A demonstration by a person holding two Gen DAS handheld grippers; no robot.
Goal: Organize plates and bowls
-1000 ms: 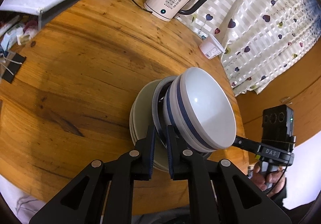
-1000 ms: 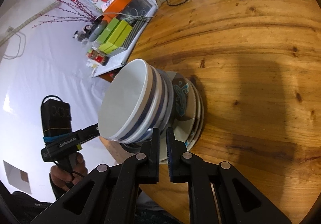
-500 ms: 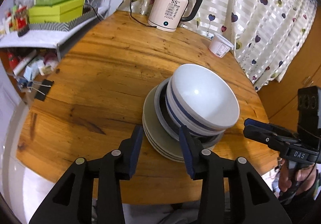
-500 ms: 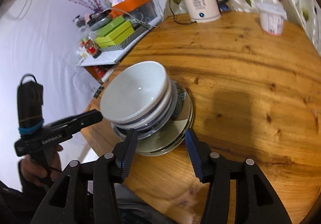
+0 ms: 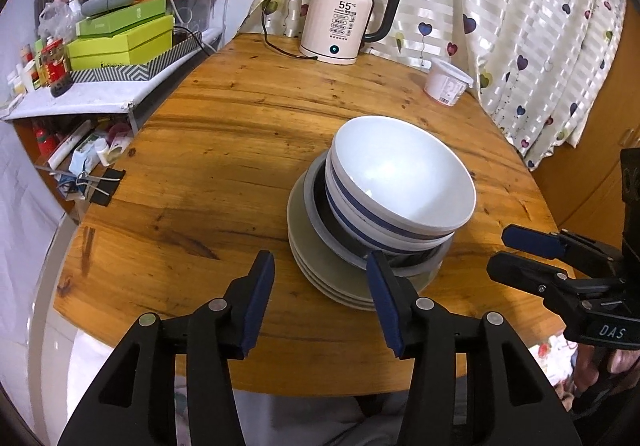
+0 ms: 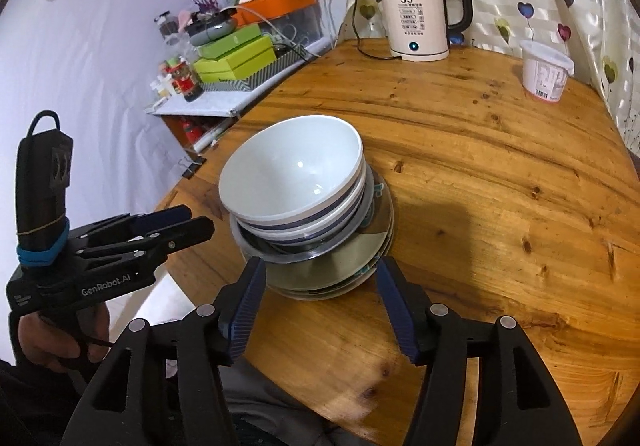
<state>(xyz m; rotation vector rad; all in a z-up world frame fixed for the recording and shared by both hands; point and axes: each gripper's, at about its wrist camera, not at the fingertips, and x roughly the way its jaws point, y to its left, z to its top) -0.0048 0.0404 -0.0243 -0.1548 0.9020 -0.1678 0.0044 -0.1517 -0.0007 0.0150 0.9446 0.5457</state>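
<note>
A stack stands on the round wooden table [image 5: 224,150]: pale plates [image 5: 316,266] at the bottom, a dark metal dish, and white bowls with a blue band [image 5: 400,182] nested on top. My left gripper [image 5: 320,262] hovers just short of the stack's near edge; its jaws are opening and the pads touch nothing. My right gripper [image 6: 320,266] hangs the same way on the other side of the bowls [image 6: 296,170] and plates [image 6: 378,230], jaws opening, nothing held. Each gripper shows in the other's view: the right gripper [image 5: 508,252] and the left gripper [image 6: 196,219].
A cream electric kettle [image 5: 344,30] with its cord stands at the table's far edge, and a white lidded tub [image 5: 446,86] to its right. A cluttered shelf with green boxes [image 5: 120,42] adjoins the table on the left. A heart-print curtain [image 5: 520,6] hangs behind.
Both grippers were shut at the rim of the stack a second ago. They have opened, let go, and drawn back and up from it. The stack stays on the table.
</note>
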